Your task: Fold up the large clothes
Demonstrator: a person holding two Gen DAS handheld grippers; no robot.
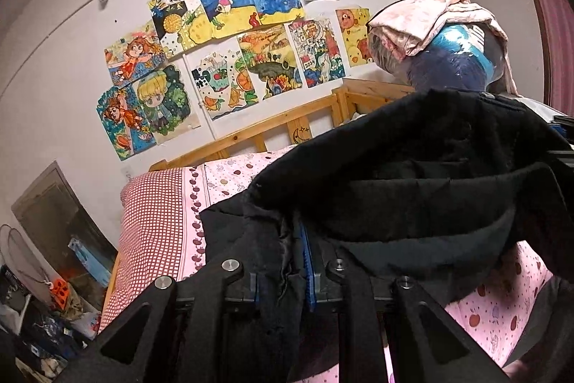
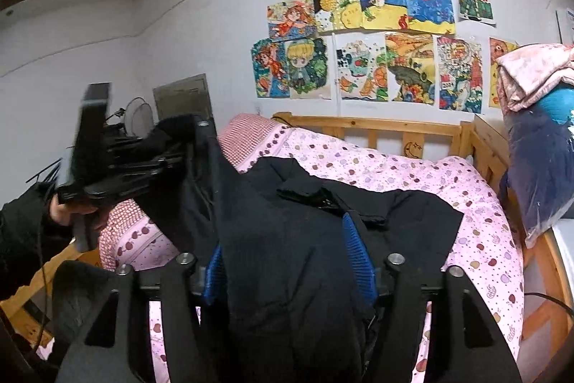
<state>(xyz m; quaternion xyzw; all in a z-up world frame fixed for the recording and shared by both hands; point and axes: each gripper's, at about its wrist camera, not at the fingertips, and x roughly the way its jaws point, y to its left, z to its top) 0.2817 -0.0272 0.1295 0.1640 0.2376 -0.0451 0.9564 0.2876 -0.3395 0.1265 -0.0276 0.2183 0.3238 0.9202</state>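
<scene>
Black coat (image 2: 323, 232) hangs lifted between both sets of jaws, its far part draped ahead on the pink quilt (image 2: 466, 189). Left gripper (image 1: 283, 279) is clenched on one edge; right gripper (image 2: 287, 271) pinches a thick fold. Its long axis appears to run forward from the jaws toward the wooden headboard (image 2: 376, 128).

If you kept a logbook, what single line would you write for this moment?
step: lifting to fold | left gripper: shut on thick black coat | right gripper: shut on coat | coat: partly raised over pink apple-print bedspread
</scene>
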